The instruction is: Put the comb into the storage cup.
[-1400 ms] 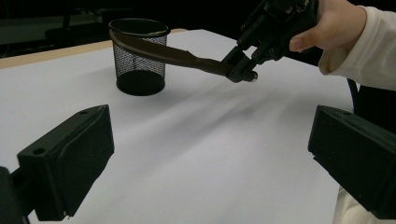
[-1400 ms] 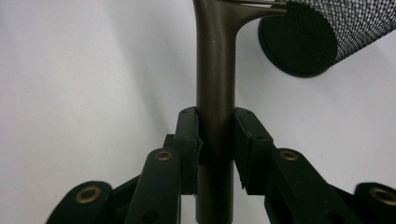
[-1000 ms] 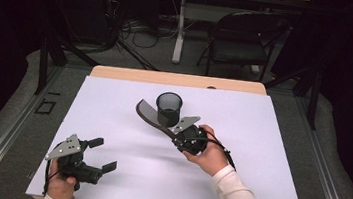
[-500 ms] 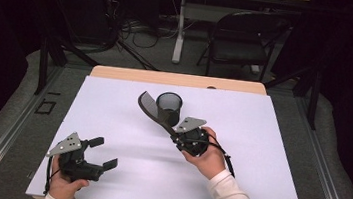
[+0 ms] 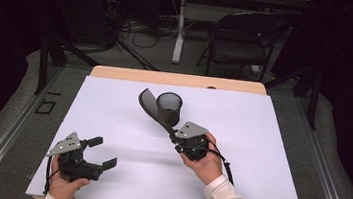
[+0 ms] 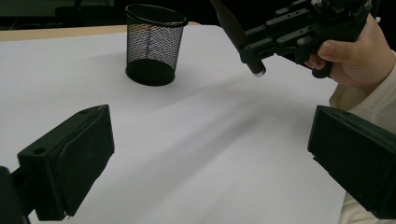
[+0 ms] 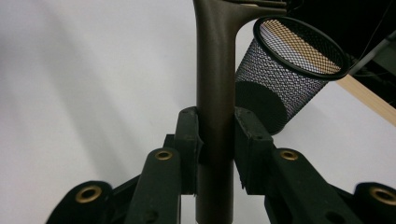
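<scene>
Right now I see two grippers, one long dark tool and one mesh cup on the white table.

Nearest to me, by the front left corner of the table, my left gripper point(image 5: 100, 152) sits low in its hand. Its two jaws are wide apart and nothing is between them.

Farther in, near the middle of the table, my right gripper point(image 5: 173, 132) is squeezed tight on the handle of the tool, a dark spatula point(image 5: 152, 106). In the right gripper view the pads point(image 7: 189, 140) press on both sides of the handle point(image 7: 215, 107). The spatula is up off the table. Its long line runs from the gripper up and away toward the far left corner, with the wide flat end farthest from my hand.

Just past it stands the one black mesh cup point(image 5: 169, 106), upright, closer to the far edge. The spatula's blade is just beside the cup's left side; I cannot tell if they touch.
</scene>
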`<state>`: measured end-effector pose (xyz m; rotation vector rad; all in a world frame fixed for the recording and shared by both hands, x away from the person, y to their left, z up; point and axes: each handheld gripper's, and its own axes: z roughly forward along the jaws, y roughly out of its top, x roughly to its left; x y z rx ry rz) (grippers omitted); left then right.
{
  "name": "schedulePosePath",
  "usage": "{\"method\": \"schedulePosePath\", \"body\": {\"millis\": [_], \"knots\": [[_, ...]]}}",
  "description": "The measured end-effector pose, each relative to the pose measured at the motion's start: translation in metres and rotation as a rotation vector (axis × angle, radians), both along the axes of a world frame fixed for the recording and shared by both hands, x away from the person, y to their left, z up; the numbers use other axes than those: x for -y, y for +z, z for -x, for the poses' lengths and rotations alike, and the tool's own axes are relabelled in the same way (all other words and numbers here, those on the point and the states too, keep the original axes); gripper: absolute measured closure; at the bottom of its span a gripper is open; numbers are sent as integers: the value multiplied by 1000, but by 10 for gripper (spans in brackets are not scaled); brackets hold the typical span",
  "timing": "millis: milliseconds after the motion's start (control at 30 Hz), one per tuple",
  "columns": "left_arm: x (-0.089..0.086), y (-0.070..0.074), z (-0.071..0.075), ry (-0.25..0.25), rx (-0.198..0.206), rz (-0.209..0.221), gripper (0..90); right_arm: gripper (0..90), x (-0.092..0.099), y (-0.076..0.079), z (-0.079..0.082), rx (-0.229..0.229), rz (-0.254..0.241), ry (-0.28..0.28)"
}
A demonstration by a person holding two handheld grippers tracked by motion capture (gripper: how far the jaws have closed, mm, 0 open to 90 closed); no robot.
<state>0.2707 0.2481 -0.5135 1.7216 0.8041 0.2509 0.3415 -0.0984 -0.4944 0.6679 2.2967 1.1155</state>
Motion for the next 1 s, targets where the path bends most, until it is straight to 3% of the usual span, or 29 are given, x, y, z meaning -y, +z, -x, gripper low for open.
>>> {"method": "schedulePosePath", "body": {"millis": [433, 633, 1000], "knots": [[0, 3, -5, 34, -10, 4, 32, 731, 0, -4, 10, 74, -23, -16], [5, 8, -13, 50, -13, -2, 56, 730, -3, -8, 16, 97, 2, -10], [17, 29, -23, 53, -8, 18, 152, 730, -2, -6, 23, 151, 9, -23]]}}
